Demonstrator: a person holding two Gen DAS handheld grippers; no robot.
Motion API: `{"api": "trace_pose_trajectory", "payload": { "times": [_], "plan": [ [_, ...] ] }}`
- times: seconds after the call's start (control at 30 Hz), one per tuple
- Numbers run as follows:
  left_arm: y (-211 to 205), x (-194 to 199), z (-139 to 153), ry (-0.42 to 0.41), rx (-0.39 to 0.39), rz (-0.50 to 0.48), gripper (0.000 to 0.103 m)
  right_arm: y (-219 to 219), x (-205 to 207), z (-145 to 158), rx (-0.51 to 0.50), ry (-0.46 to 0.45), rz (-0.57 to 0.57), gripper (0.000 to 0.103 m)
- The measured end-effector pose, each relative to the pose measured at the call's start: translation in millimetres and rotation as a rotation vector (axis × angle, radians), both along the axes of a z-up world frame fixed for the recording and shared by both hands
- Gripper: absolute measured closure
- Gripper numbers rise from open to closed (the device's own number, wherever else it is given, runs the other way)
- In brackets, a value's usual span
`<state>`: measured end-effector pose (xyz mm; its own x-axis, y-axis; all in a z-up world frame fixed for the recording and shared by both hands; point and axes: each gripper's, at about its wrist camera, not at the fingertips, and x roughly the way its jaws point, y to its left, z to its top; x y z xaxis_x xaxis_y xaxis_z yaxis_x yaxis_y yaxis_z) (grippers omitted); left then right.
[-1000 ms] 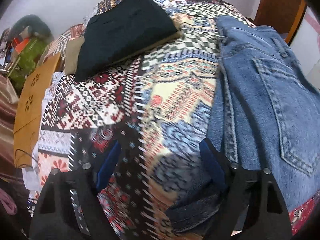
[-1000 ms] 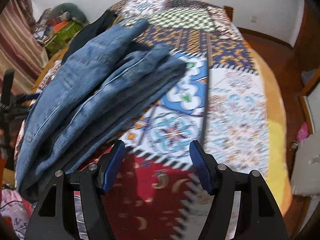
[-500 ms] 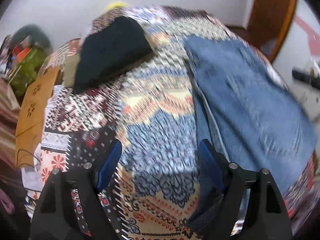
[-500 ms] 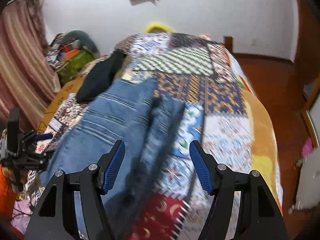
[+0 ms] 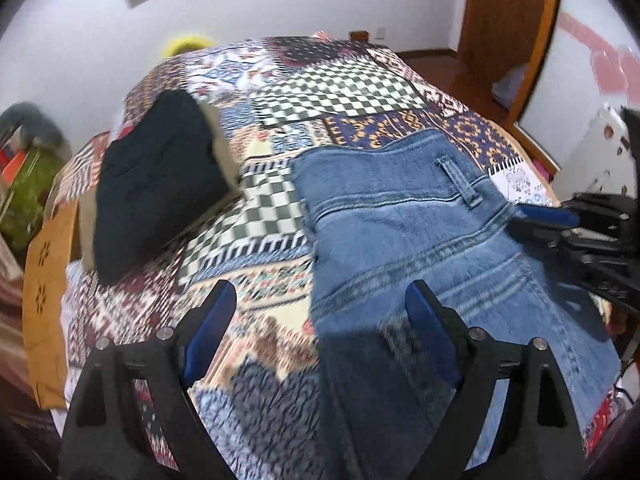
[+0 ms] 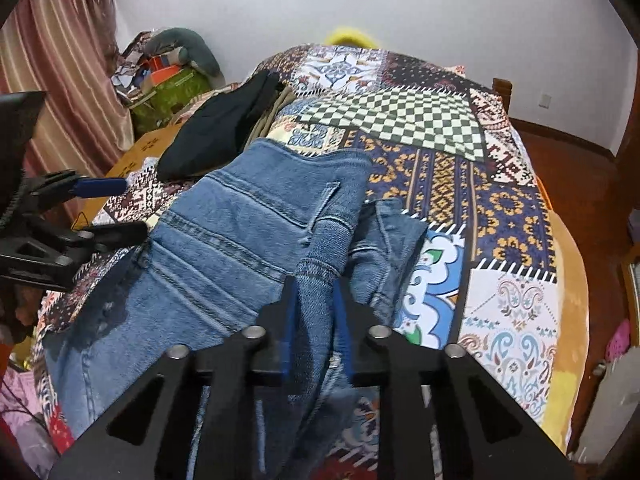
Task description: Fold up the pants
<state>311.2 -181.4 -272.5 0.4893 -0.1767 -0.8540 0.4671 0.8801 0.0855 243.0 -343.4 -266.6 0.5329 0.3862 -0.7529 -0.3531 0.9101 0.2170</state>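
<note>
Blue jeans (image 5: 420, 248) lie on the patterned bedspread, waistband toward the far side; in the right wrist view the jeans (image 6: 240, 240) spread from centre to lower left. My right gripper (image 6: 316, 312) is shut on a bunched fold of the jeans at their right edge. It also shows in the left wrist view (image 5: 548, 220) at the jeans' right side. My left gripper (image 5: 320, 320) is open and empty above the jeans' left edge; it shows at the left of the right wrist view (image 6: 108, 208).
A folded black garment (image 5: 156, 184) lies on a beige one at the bed's left; it shows in the right wrist view (image 6: 224, 124) too. Wooden bed frame (image 5: 44, 280) at left. Clutter and a green bag (image 6: 168, 88) beside the curtain. Wooden door (image 5: 508, 32) far right.
My right gripper has gone from open above the bedspread to shut on the jeans' right edge. Both views have risen and tilted up. My left gripper stayed open.
</note>
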Motion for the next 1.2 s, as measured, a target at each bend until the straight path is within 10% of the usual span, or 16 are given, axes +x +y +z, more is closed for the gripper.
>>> {"api": "trace_pose_trajectory", "payload": {
  "times": [0.4,0.73,0.9,1.2],
  "plan": [
    [4,31,-20,0.082,-0.074,0.007,0.006,-8,1,-26,0.002,0.065,-0.018,0.089],
    [1,64,16,-0.087,-0.04,0.033,0.01,-8,13,34,0.002,-0.06,-0.012,0.086],
    [-16,87,-22,-0.073,0.091,0.043,0.013,7,53,10,-0.026,-0.024,-0.019,0.086],
    [-8,94,-40,-0.037,0.048,0.061,0.013,-16,76,-32,-0.029,0.079,-0.076,0.068]
  ]
}}
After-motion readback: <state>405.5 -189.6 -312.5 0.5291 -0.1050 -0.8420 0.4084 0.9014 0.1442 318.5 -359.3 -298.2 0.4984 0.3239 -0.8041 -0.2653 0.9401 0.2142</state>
